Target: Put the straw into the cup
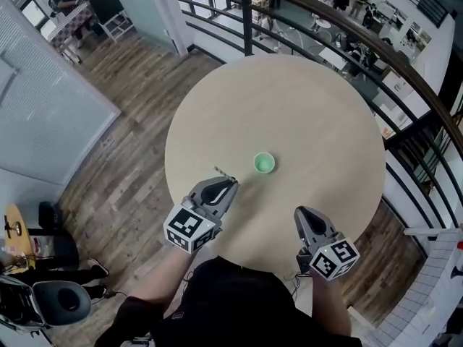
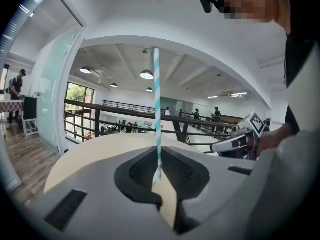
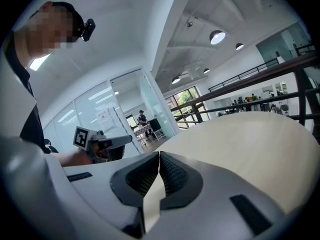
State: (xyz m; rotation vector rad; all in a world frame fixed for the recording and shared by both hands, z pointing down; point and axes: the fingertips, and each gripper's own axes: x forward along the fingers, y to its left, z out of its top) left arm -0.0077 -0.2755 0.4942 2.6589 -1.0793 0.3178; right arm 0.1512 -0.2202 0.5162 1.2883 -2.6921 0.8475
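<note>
A small green cup point(image 1: 264, 163) stands upright near the middle of the round beige table point(image 1: 289, 100). My left gripper point(image 1: 233, 182) is shut on a blue-and-white striped straw point(image 2: 157, 114), which rises straight up from between the pads in the left gripper view. In the head view the straw point(image 1: 223, 173) pokes out from the tips, a short way left of the cup. My right gripper point(image 1: 297, 212) hovers over the table's near edge, below and right of the cup, shut with nothing between its fingers point(image 3: 159, 156).
A black metal railing point(image 1: 405, 85) curves around the table's far and right sides. Wooden floor point(image 1: 123, 157) lies to the left, with a black chair point(image 1: 61, 298) at lower left. Each gripper shows in the other's view.
</note>
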